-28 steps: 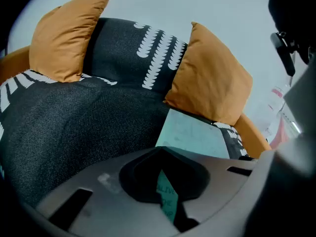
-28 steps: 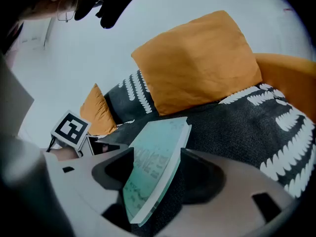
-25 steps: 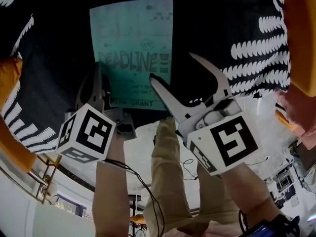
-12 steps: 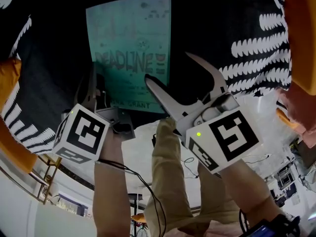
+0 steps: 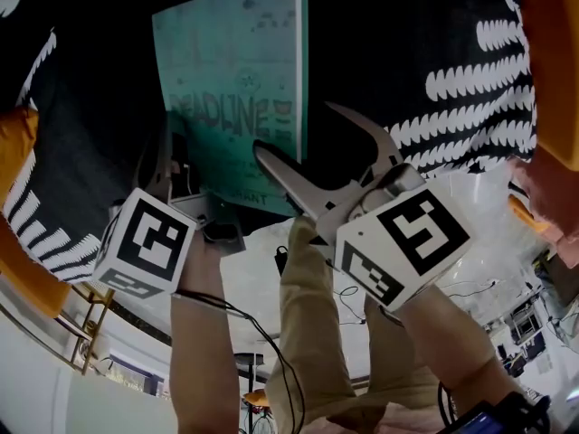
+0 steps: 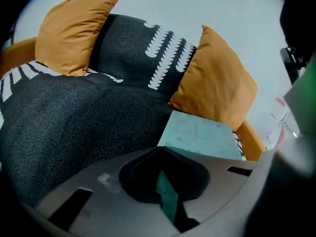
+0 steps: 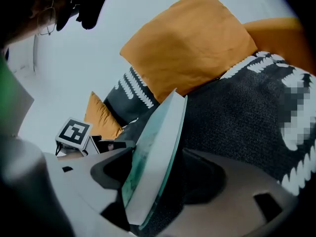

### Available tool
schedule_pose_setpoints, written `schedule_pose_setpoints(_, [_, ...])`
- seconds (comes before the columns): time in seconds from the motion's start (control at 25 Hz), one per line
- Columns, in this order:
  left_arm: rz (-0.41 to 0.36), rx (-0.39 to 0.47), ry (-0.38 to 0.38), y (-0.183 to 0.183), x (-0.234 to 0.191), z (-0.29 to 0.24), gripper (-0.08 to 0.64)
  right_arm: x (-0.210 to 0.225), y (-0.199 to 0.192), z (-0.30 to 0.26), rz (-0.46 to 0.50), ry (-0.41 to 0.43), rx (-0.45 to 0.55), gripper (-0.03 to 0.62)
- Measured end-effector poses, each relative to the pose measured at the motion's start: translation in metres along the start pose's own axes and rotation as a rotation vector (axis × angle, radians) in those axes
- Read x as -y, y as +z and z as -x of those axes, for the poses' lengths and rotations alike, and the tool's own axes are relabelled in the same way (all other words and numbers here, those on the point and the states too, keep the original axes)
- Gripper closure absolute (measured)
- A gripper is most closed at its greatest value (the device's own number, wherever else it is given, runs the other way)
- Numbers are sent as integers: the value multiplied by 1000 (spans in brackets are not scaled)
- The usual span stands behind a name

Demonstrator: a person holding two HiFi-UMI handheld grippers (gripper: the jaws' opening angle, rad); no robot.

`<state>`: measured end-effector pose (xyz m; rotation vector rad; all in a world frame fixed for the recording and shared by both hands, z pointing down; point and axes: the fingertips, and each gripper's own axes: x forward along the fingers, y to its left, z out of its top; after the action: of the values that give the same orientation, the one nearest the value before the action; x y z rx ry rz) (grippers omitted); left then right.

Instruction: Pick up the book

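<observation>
Pickup partly done. The book (image 5: 231, 80) is on the dark sofa seat (image 5: 398, 25), seemingly tipped up along one long side, not lifted clear. The left gripper (image 5: 172, 165) is pinched on its near edge. The right gripper (image 5: 294, 127) is wide apart, straddling the right edge and gripping nothing. Remaining: probably clamp and lift.

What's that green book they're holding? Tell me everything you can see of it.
The book is thin, with a teal cover printed DEADLINE in dark letters and pale page edges showing along its right side. It is tilted steeply rather than lying flat on the dark sofa fabric. The left gripper has its jaws shut on the lower left corner; the right gripper has open jaws either side of the right edge.
</observation>
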<state>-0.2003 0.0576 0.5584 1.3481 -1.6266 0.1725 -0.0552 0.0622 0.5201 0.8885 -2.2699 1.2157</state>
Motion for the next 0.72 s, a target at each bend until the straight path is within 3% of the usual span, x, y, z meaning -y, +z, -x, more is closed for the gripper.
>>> schedule_pose_setpoints(0.24, [-15, 0, -10, 0, 1, 1, 549, -6, -6, -6, -94, 40, -9, 282])
schedule_pose_setpoints(0.56, [-36, -3, -19, 0, 2, 1, 549, 8, -5, -8, -248, 36, -2, 373])
schedule_pose_setpoints(0.72, [-41, 2, -25, -2, 3, 1, 549, 10, -6, -6, -282, 44, 13, 382])
